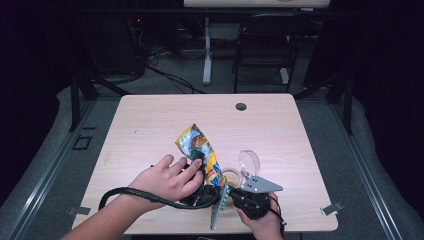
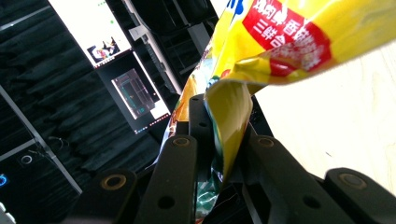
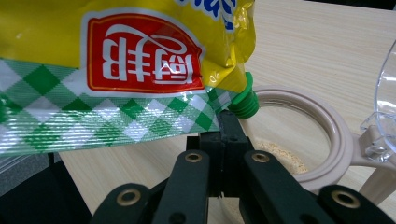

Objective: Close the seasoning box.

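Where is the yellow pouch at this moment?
In the high view, the yellow pouch is at the table's near middle, held in the left gripper, tilted above the beige jar.

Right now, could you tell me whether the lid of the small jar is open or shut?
Open. The clear lid stands flipped up beside the jar's round mouth, and pale powder shows inside, below the green spout of the yellow pouch.

Left hand-held gripper [image 1: 200, 172] points toward 12 o'clock, jaws clamped; right hand-held gripper [image 1: 231, 192], jaws closed, points toward 10 o'clock.
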Tool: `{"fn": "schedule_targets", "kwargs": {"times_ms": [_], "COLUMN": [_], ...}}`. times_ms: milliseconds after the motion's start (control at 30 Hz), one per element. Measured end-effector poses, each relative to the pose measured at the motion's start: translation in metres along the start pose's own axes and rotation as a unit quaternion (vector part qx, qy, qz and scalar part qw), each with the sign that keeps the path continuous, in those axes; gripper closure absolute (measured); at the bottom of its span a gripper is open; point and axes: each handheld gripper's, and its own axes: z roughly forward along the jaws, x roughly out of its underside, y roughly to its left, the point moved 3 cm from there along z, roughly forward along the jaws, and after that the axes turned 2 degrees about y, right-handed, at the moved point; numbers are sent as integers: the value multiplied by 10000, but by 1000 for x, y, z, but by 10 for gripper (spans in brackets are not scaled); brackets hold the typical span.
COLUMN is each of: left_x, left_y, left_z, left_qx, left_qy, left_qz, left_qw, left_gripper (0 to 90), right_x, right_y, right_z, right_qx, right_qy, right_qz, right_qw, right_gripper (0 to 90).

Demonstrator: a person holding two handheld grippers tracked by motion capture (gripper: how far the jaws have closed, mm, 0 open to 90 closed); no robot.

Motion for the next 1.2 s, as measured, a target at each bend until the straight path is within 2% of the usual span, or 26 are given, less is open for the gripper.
{"fn": "schedule_targets", "kwargs": {"times_ms": [233, 333, 1200], "left_x": [-2, -2, -2], "left_y": [4, 3, 5], "left_z": [1, 1, 1], "left_qx": [-51, -24, -1], "left_qy": [-35, -50, -72], "left_qz": [57, -24, -69], "left_qw": [10000, 10000, 10000], "left_gripper": [854, 854, 860], "right_x": [0, 0, 0], "right_y": [-1, -1, 0], "right_z": [-2, -3, -2], "right_qx": [0, 8, -32], "right_qy": [-15, -12, -21], "right_qz": [18, 15, 5], "right_qw": [10000, 10000, 10000], "right_gripper": [900, 900, 900]}}
